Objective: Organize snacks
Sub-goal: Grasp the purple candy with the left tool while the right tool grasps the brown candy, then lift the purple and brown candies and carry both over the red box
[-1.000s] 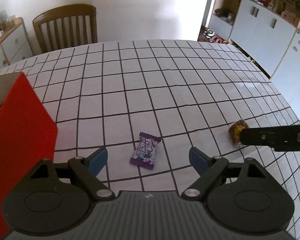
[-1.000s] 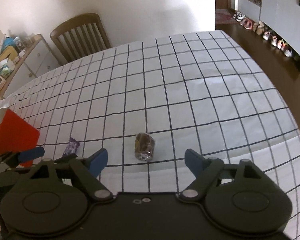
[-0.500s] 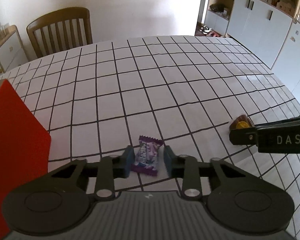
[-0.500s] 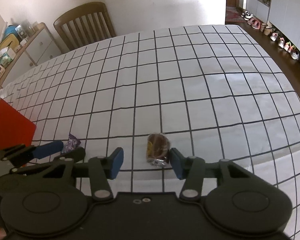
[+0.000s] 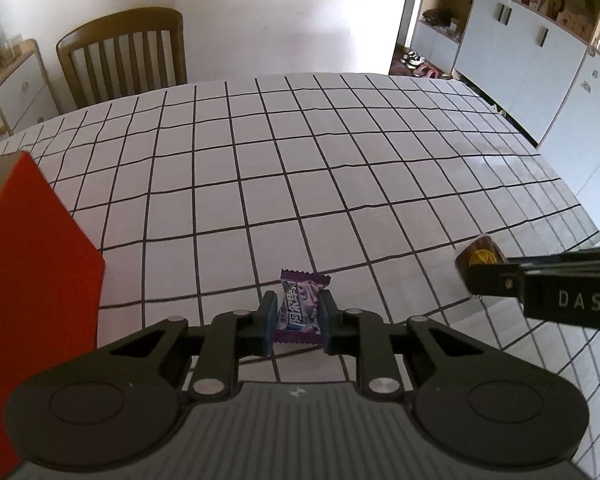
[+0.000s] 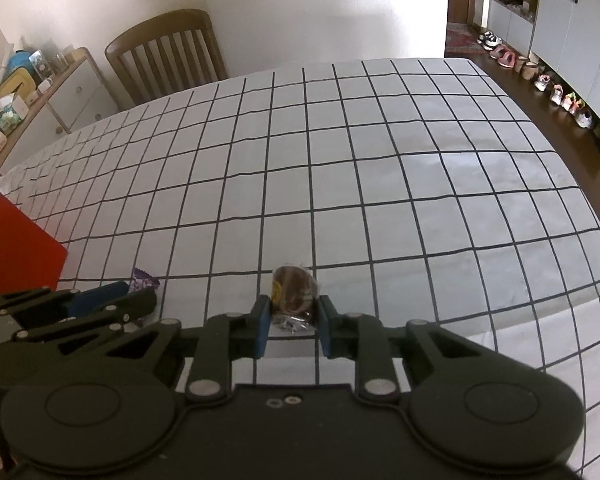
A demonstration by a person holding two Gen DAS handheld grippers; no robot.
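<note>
A wide bench (image 5: 340, 160) with a white cloth of black squares fills both views, and a wooden chair (image 5: 124, 52) stands at its far edge. At the left side of the bench stands a red box (image 5: 36, 280), open at the top; I judge it is the place where the snacks must go, but its inside is not visible.

The left tool (image 5: 298, 316) is low over the cloth and now pinches the purple candy (image 5: 300, 304) between its blue pads. One second ago its jaws were spread wide with the candy lying free between them; they have just been closing on it. The candy is near the box but apart from it, and it seems to lie on the cloth.

The right tool (image 6: 292, 320) has done the same: its jaws, wide one second ago, have just closed, and the pads now press the two sides of the brown round snack (image 6: 293, 294) in clear wrap, to the right of the candy.

So both snacks are gripped but not yet lifted. I think the next step is to raise them and carry them to the red box.
</note>
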